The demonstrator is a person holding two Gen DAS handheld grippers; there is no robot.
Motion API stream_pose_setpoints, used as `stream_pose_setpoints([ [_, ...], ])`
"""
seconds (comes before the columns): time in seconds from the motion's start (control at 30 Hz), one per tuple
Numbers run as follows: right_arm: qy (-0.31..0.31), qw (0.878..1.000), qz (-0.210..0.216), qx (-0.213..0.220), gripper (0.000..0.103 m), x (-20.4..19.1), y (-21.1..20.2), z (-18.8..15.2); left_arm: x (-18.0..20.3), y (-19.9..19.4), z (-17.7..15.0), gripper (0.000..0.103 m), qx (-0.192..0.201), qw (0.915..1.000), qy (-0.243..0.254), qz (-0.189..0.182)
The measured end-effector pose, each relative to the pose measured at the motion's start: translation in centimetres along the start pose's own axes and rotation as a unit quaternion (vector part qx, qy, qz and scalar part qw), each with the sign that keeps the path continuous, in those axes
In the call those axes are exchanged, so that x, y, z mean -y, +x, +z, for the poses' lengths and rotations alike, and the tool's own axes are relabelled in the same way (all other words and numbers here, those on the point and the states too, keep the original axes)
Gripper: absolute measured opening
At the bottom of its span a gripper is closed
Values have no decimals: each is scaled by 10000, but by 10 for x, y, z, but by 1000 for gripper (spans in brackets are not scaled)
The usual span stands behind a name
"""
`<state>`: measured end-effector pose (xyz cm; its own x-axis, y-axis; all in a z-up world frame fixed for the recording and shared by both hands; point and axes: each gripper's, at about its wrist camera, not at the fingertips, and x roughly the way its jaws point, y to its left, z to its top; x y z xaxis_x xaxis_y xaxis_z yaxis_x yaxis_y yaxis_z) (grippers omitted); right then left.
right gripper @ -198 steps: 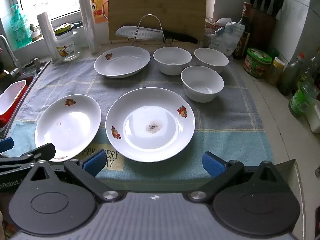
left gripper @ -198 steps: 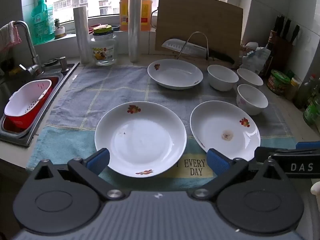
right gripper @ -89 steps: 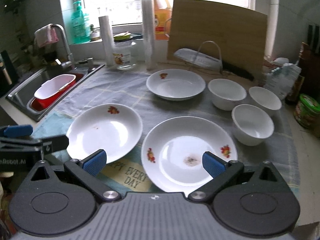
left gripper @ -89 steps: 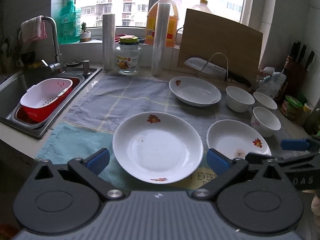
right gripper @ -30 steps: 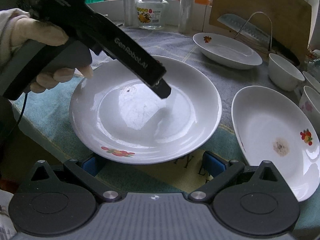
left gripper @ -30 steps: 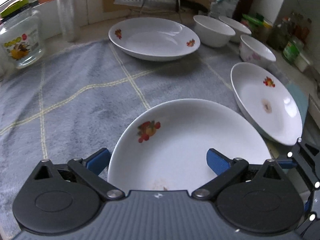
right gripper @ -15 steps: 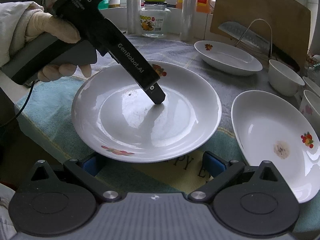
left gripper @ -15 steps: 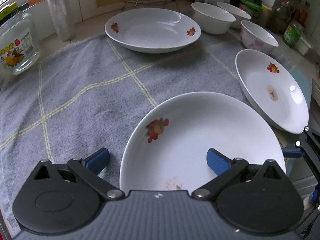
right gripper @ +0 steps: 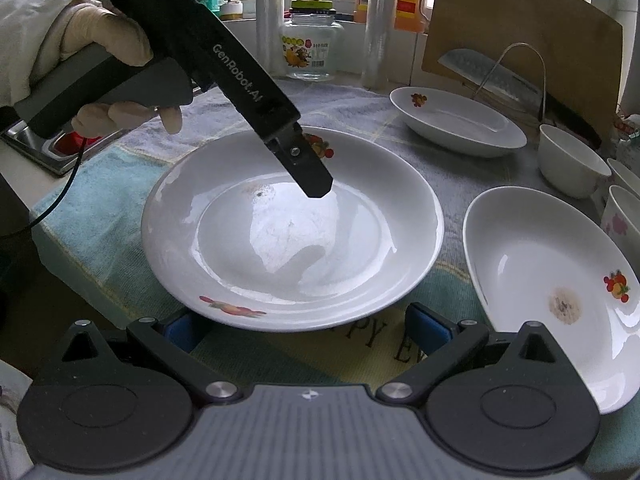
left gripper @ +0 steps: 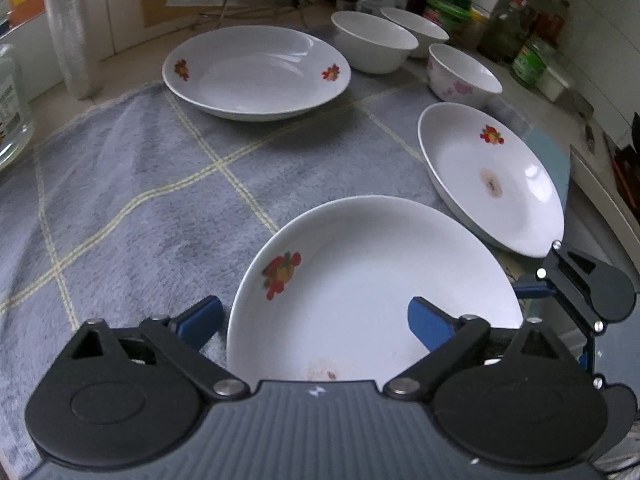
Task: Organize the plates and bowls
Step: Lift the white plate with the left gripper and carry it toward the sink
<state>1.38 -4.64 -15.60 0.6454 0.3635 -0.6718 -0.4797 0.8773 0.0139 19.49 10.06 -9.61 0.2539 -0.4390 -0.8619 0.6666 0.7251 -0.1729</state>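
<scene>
A white plate with fruit prints (left gripper: pixel 360 272) lies on the grey cloth right in front of my left gripper (left gripper: pixel 314 318). Its jaws are closing with the plate's left rim between them: the left pad sits on the cloth just outside the rim and the right pad hangs over the plate's inside, neither pressing. The right wrist view shows the same plate (right gripper: pixel 292 232) with one left finger (right gripper: pixel 314 180) over its middle. My right gripper (right gripper: pixel 306 332) stands open at the plate's near rim, holding nothing. A second plate (left gripper: pixel 492 176) lies to the right and a third plate (left gripper: pixel 256 72) farther back.
Three white bowls (left gripper: pixel 374 46) stand at the back right, with jars and bottles (left gripper: pixel 536 64) beyond them. A glass jar (right gripper: pixel 310 48), film rolls (left gripper: pixel 70 28), a cutting board (right gripper: pixel 520 32) and a cleaver on a wire stand (right gripper: pixel 492 76) line the back. The sink (right gripper: pixel 60 148) is at the left.
The left gripper's jaws have narrowed around the near plate's rim, and its handle now stands steeper over the plate. The right gripper has stayed put.
</scene>
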Motion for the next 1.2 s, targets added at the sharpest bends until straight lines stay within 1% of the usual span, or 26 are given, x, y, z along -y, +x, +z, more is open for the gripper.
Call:
stream_pose_setpoints([
  [0.13,-4,10000,-20,-34,103,1,0,2,-2,0,2,93,-22,9999,48,-144],
  [0.2,-7,10000,-23,-38,103,0,1,3,-3,0,4,84,-44,9998,98,-184],
  [0.27,-40,10000,-40,-21,103,-1,0,2,-3,0,6,84,-94,9994,169,-297],
  [0.37,-55,10000,-33,-19,103,-2,0,2,-3,2,8,82,-157,9989,265,-358],
  [0.57,-163,9999,-38,8,103,-4,0,4,-8,7,10,81,-232,9979,287,-527],
  [0.73,-295,9995,-50,59,103,-10,-1,6,-11,7,10,79,-213,9974,286,-632],
  [0.83,-238,9997,-22,17,103,-10,1,8,-13,6,9,77,-207,9972,313,-649],
  [1.2,-347,9994,-54,-37,103,-15,-1,18,-19,-3,4,77,-68,9974,286,-660],
])
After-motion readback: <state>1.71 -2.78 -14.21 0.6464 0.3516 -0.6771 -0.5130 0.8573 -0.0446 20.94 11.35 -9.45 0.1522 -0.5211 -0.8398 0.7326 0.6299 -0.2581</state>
